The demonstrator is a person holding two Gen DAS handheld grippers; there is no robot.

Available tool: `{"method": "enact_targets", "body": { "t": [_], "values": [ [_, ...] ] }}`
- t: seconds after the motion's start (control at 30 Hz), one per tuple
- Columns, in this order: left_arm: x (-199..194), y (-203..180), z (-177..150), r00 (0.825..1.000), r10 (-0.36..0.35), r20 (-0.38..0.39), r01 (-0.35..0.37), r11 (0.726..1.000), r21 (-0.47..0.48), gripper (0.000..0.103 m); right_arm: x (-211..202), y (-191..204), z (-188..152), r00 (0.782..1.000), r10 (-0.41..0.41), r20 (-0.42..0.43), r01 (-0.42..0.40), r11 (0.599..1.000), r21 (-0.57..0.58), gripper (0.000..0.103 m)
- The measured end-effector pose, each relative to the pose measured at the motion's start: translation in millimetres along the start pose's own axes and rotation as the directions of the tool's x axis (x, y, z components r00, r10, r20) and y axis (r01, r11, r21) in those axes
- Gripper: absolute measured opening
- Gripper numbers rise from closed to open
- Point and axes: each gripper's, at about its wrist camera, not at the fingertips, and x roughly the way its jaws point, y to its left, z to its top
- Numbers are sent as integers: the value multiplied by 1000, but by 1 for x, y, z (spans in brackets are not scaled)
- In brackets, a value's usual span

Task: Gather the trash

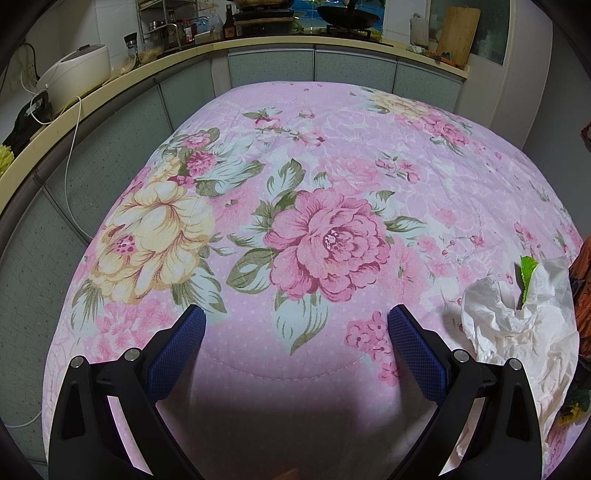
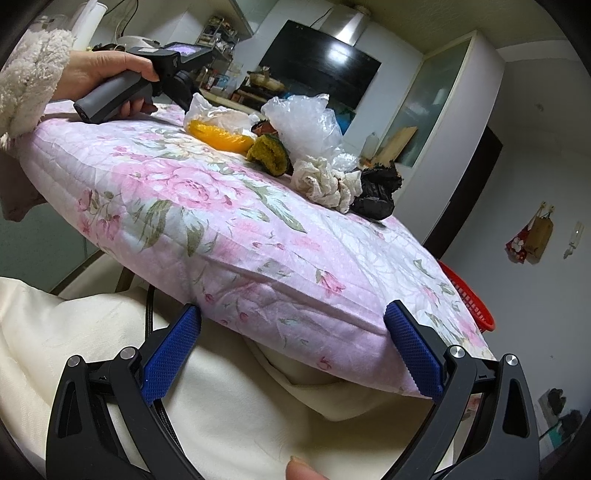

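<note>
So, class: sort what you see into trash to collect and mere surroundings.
Trash: crumpled white tissue, clear plastic bag, orange ridged wrapper, crumpled black bag.

Surroundings: floral pink quilt, wooden chopping board, white rice cooker.

Left gripper (image 1: pixel 295 325) spread wide, right gripper (image 2: pixel 293 321) seemingly likewise

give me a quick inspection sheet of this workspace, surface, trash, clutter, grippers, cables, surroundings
surface: pink floral quilted cover, bare in the middle.
job's things: white crumpled paper, orange-yellow piece, clear plastic bag, dirty white rag and black crumpled bag, bunched toward one side.
clutter: red basket beyond the table edge.
grippers: left gripper open over the cover, holding nothing; right gripper open at the near table edge, holding nothing.
cables: white cord hanging off the counter.
surroundings: kitchen counter with rice cooker, bottles, wok; cutting board.
</note>
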Motion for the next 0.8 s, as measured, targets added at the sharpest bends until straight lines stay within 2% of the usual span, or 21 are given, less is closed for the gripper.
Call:
{"method": "enact_targets", "body": {
  "t": [0.07, 0.13, 0.2, 0.23, 0.3, 0.33, 0.47, 0.5, 0.57, 0.63, 0.7, 0.8],
  "values": [
    [-10, -1, 0, 998, 51, 41, -51, 998, 21, 96, -4, -14, 10, 999, 48, -18, -47, 998, 47, 96],
    [-37, -7, -3, 979, 154, 135, -166, 983, 79, 96, -12, -33, 21, 997, 75, -11, -73, 990, 123, 96],
    [-63, -12, -5, 962, 199, 190, -221, 970, 105, 96, -24, -70, 42, 989, 147, 22, -147, 953, 266, 96],
    [-81, -15, -6, 954, 197, 225, -227, 967, 113, 96, -28, -85, 49, 985, 166, 40, -170, 932, 321, 96],
    [-113, -21, -10, 948, 160, 276, -200, 972, 122, 96, -38, -125, 68, 983, 160, 91, -184, 876, 446, 96],
    [-131, -26, -13, 945, 125, 303, -170, 977, 129, 96, -40, -136, 74, 985, 143, 92, -169, 866, 471, 96],
    [-185, -53, -25, 931, 0, 364, -66, 983, 169, 96, -27, -180, 93, 994, 105, -11, -81, 828, 555, 96],
    [-199, -65, -30, 926, -52, 374, -22, 981, 191, 96, -23, -187, 92, 994, 103, -33, -66, 814, 578, 96],
    [-214, -87, -39, 919, -122, 374, 38, 974, 223, 96, -10, -201, 88, 988, 126, -86, -44, 774, 632, 96],
    [-220, -106, -47, 915, -178, 362, 88, 964, 252, 96, -1, -206, 80, 984, 132, -122, -19, 754, 657, 96],
    [-224, -127, -58, 909, -235, 343, 137, 948, 286, 96, 4, -205, 74, 979, 116, -167, 25, 747, 664, 96],
    [-217, -153, -73, 914, -250, 318, 144, 936, 323, 96, 8, -204, 66, 974, 99, -202, 62, 744, 665, 96]
  ]
}}
